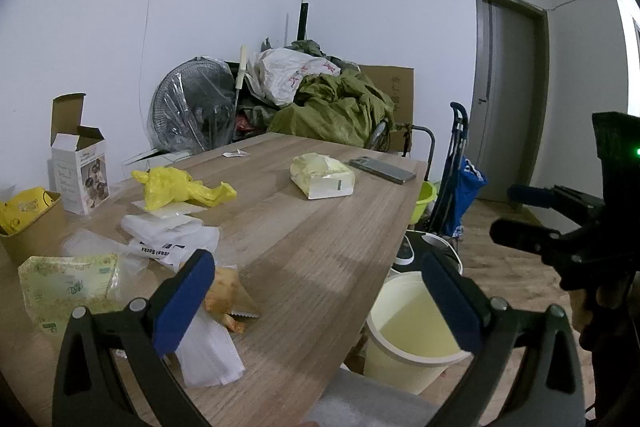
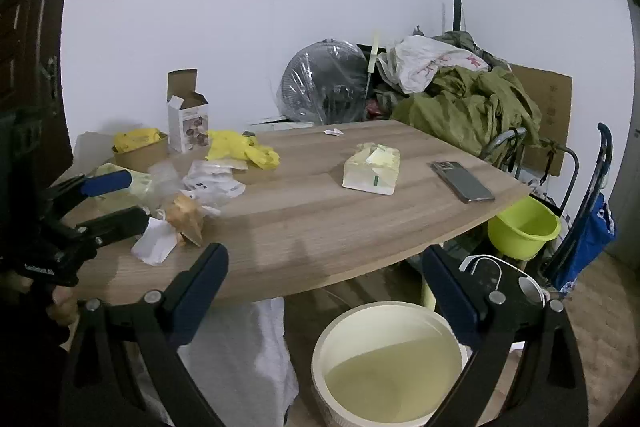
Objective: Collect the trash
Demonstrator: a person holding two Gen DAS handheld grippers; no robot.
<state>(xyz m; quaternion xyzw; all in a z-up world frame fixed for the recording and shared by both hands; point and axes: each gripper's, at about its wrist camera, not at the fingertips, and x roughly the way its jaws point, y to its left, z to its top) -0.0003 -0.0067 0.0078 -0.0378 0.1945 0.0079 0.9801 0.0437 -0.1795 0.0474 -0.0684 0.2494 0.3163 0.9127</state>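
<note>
**Mei:** Both grippers stand with jaws wide and nothing between them. Her left gripper (image 1: pixel 316 303) hovers over the near end of the wooden table (image 1: pixel 320 239), beside the litter; her right gripper (image 2: pixel 324 291) hangs past the table edge, above the cream waste bin (image 2: pixel 388 311) on the floor.

**Tom:** So where does the trash lie?

**Mei:** Heaped at the left end of the table: a white face mask (image 1: pixel 212 351) nearest the left gripper, an orange snack wrapper (image 1: pixel 224 291) touching it, clear sock packaging (image 1: pixel 168 239) behind, then a crumpled yellow plastic bag (image 1: pixel 180 187). The bin looks empty.

**Tom:** How would that lot handle?

**Mei:** Probably all light and limp. The mask should fold under the pads, so pinching its bunched middle seems safer than an edge. The wrapper and film look slick; a crease or crumpled ridge would likely hold best.

**Tom:** And the phone?

**Mei:** The smartphone (image 2: pixel 462 181) and tissue pack (image 2: pixel 372 173) lie well apart, likely not trash.
</note>
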